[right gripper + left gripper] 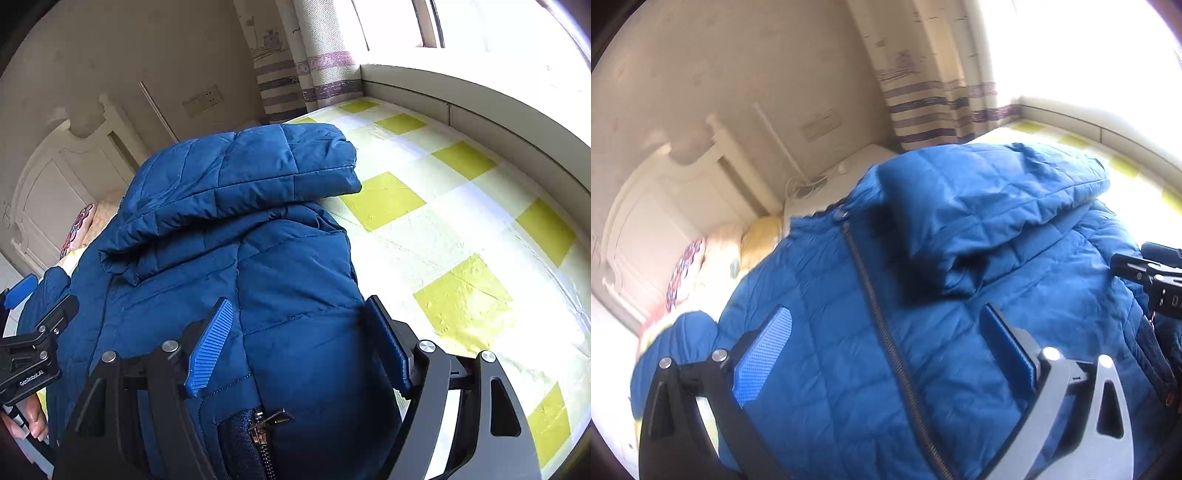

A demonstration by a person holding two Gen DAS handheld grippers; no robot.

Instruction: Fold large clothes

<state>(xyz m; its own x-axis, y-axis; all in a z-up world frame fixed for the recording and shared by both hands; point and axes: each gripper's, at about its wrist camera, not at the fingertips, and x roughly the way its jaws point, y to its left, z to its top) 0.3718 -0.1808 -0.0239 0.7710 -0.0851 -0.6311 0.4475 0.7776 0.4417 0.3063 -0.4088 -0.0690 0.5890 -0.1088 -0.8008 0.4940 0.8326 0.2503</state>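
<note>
Blue quilted puffer jacket flat on the yellow-checked bed cover, zipper up, one sleeve already across the chest. Left gripper and right gripper both spread wide over the fabric, pinching nothing. Probably hem fold next: grab near the outer seams, lift evenly, keep padding from bunching.

Quilted matt cloth jacket — ribbed plastic gripper pads
</note>
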